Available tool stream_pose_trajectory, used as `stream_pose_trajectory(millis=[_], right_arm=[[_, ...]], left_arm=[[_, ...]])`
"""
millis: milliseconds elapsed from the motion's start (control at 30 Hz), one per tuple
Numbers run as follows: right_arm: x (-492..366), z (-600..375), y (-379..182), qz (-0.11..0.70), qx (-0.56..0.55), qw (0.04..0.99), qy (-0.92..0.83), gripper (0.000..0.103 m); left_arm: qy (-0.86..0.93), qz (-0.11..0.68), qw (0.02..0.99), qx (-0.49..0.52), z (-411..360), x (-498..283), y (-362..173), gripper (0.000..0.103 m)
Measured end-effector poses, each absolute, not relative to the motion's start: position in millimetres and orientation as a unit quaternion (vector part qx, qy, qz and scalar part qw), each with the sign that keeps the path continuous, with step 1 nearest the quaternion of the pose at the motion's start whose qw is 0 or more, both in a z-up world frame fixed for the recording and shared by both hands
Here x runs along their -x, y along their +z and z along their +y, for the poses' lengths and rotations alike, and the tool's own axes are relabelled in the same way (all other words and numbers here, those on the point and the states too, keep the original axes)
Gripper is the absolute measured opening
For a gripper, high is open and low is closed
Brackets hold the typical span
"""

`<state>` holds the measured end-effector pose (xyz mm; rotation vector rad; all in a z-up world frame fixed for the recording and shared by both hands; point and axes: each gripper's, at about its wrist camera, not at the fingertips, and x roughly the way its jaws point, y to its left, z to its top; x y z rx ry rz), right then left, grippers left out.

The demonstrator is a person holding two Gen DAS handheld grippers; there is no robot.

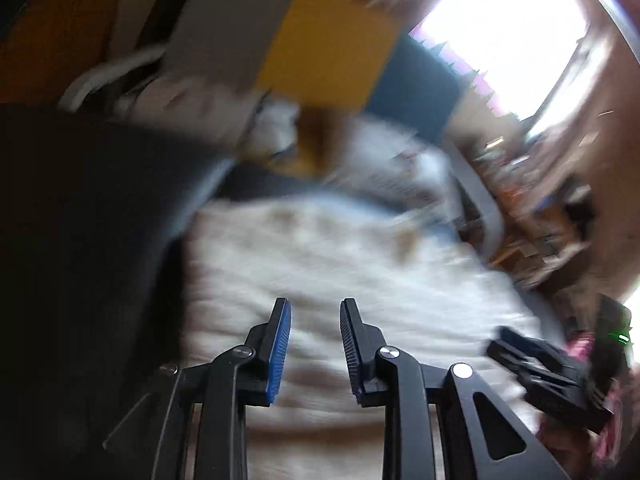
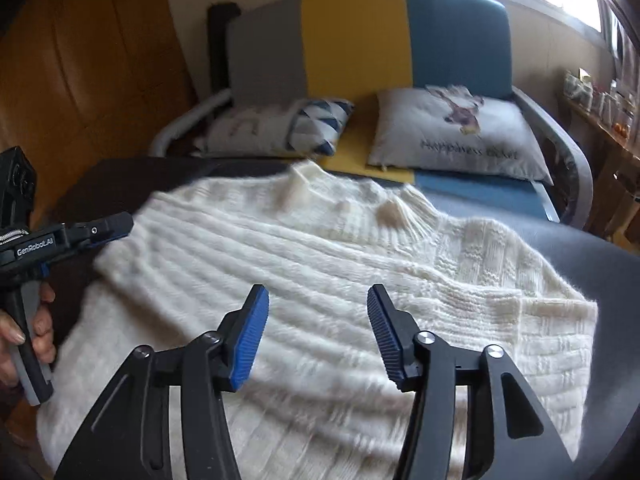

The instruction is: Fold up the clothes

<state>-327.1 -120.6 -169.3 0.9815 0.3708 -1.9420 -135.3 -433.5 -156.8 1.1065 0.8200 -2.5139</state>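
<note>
The cream knitted sweater [image 2: 320,280] lies spread flat on a dark worktop [image 2: 600,264], with its ribbed collar [image 2: 404,208] on the edge farthest from you.

Your right gripper [image 2: 318,312] hovers above the middle of the sweater. Its jaws stand wide apart and hold nothing.

Your left gripper [image 1: 315,340] also points over the sweater [image 1: 340,264]. Its jaws stand partly open, narrower than the right pair, and hold nothing. The left wrist view is motion-blurred, so fine detail of the fabric there cannot be read. In the right wrist view, your left gripper [image 2: 116,224] sits at the sweater's left edge, gripped by your hand [image 2: 28,332].

Beyond the collar stands a sofa [image 2: 360,40] with a grey, yellow and blue back. Two pillows lie on its seat: a triangle-patterned pillow [image 2: 280,128] and a white printed pillow [image 2: 452,132].
</note>
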Motion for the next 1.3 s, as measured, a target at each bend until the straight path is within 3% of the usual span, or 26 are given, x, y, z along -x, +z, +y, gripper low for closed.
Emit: stream_pose_trajectory(millis=[167,267,400,667,933,1067,1300], right_arm=[[325,-116,-172,0.154,-0.392,0.46,-0.782,0.056],[325,-123,-155,0.153,-0.374,0.475,-0.782,0.056],[337,-142,-158,0.163,-0.384,0.472,-0.777,0.056],[346,-141,-169,0.172,-0.395,0.462,-0.775,0.056],[360,-101,-177,0.136,-0.413,0.441,-0.785,0.056],[357,-89,-162,0.125,-0.415,0.432,-0.791,0.056],[333,-50,-158,0.106,-0.43,0.426,-0.789,0.056]], left_arm=[[-0.877,0.317,0.101,-0.346,-449,125,-153,0.025],[-0.896,0.278,0.105,-0.329,-450,138,-134,0.025],[-0.877,0.219,0.152,-0.399,-456,179,-144,0.025],[-0.874,0.217,0.147,-0.409,-454,178,-142,0.026],[-0.876,0.154,0.151,-0.431,-439,198,-158,0.027],[-0.88,0.208,0.132,-0.407,-437,176,-133,0.027],[-0.892,0.188,0.105,-0.397,-396,122,-132,0.027]])
